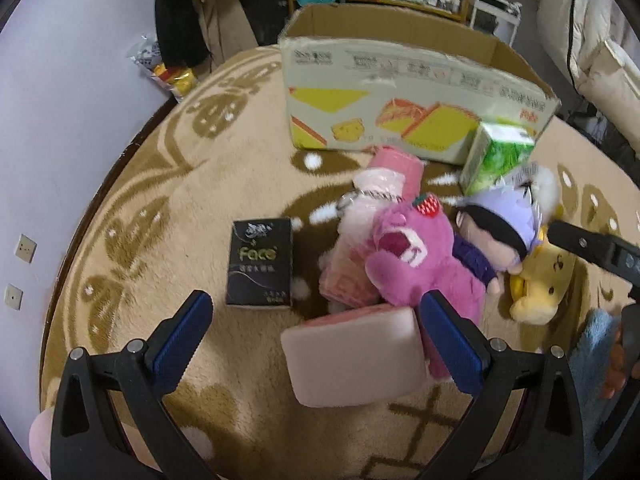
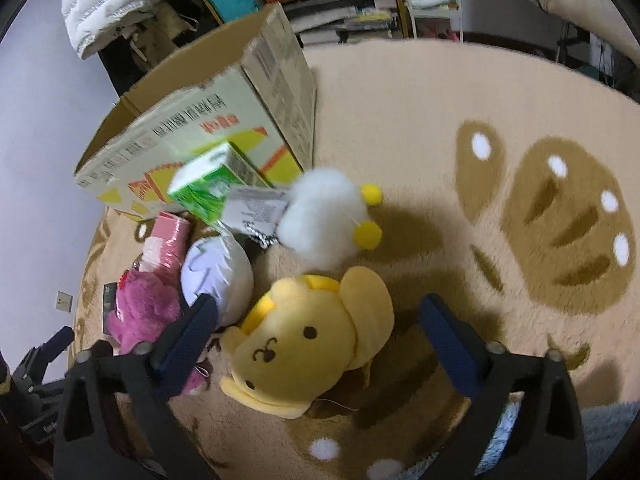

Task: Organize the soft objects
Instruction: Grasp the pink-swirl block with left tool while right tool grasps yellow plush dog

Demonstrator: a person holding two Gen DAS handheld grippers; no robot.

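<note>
right gripper is spread wide around the yellow plush on the rug, not yet closed. left gripper is also spread, a pink pack lying between its fingers. step judged: grasping. next, closing and carrying to the cardboard box is called for.

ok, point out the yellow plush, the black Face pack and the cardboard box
yellow plush [image 2: 298,354]: right wrist view, on its face.
black Face pack [image 1: 259,264]: left wrist view, on the printed top.
cardboard box [image 1: 400,96]: left wrist view, on the near printed wall.
</note>
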